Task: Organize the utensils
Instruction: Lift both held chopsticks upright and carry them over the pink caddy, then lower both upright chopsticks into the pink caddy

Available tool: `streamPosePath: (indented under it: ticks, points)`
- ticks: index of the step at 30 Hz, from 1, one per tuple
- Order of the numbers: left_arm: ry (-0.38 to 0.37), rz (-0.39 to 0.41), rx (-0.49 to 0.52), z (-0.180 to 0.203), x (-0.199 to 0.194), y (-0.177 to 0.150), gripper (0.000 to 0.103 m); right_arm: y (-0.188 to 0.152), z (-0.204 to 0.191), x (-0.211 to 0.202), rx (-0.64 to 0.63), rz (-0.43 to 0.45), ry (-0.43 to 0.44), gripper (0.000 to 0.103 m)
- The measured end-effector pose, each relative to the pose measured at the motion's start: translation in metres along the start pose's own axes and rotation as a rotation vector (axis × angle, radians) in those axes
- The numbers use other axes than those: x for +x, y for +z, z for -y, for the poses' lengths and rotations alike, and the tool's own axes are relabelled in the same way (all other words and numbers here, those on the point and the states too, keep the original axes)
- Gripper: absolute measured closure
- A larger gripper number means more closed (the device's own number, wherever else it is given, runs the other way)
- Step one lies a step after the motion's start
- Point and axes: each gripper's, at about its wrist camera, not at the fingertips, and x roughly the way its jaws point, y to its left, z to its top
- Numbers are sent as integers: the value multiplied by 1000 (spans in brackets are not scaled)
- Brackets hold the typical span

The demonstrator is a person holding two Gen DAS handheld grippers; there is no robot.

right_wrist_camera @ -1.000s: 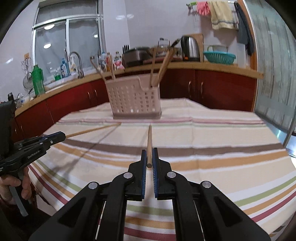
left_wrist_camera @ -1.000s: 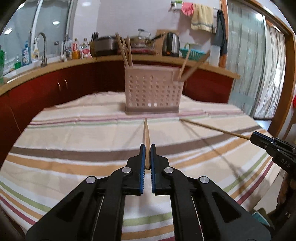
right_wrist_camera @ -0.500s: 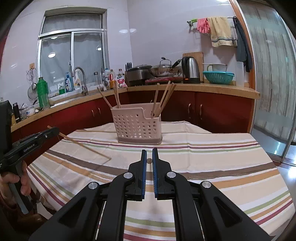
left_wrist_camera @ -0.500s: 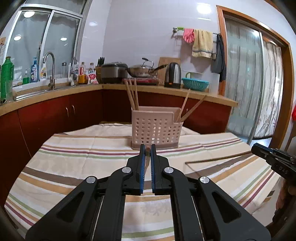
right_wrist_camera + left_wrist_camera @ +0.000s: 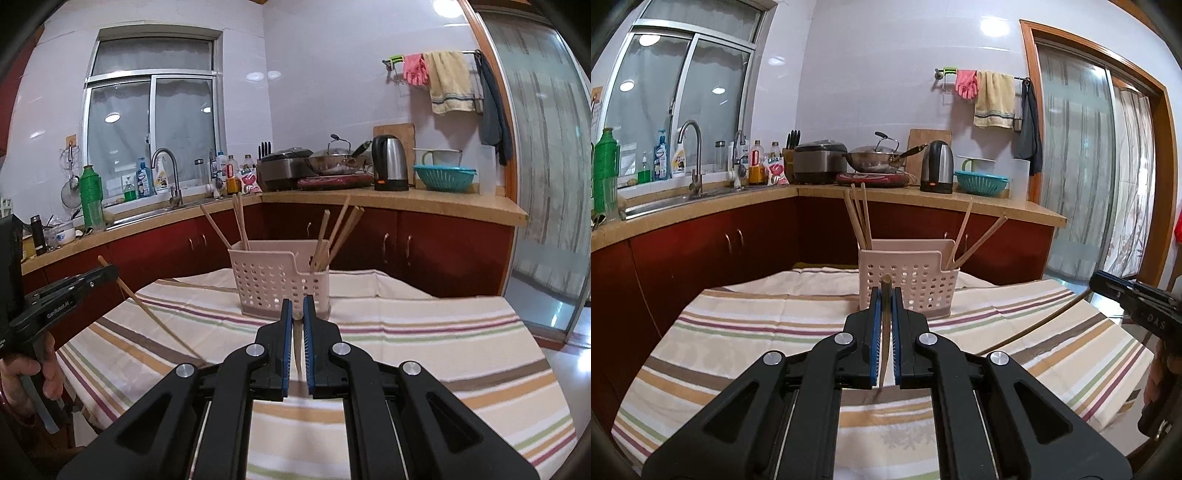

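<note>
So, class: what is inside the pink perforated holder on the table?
Wooden chopsticks stand in the holder, grouped at its two ends; their lower ends are hidden by its walls.

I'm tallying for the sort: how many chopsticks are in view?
8 chopsticks: three in the holder's left compartment, three in its right, one clamped in the left gripper, one in the right gripper. Overlapping sticks on the right may hide another.

We see a white tiled wall [image 5: 879,74] above an L-shaped counter [image 5: 997,199] with red cabinets [image 5: 713,243]. A sliding window [image 5: 151,122] sits over the sink's tap [image 5: 168,173]. Towels [image 5: 993,98] hang from a rail, a kettle [image 5: 936,171] stands by a wok [image 5: 875,155], and a wood-framed glass door [image 5: 1082,166] closes the right. A striped cloth [image 5: 424,332] covers the tabletop.
</note>
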Motion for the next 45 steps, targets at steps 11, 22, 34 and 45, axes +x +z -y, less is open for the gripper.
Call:
streamPosePath:
  ticks: [11, 22, 34, 45]
  points:
    - [11, 22, 5, -5, 24, 14, 97, 24, -1, 28, -16, 36, 12, 96]
    - [7, 41, -9, -15, 43, 33, 97, 33, -4, 49, -22, 29, 16, 96]
    - [-66, 116, -43, -14, 47, 81, 97, 74, -2, 50, -25, 108, 49, 96]
    - [-93, 243, 14, 3, 60, 135, 97, 129, -3, 55, -57, 255, 59, 96]
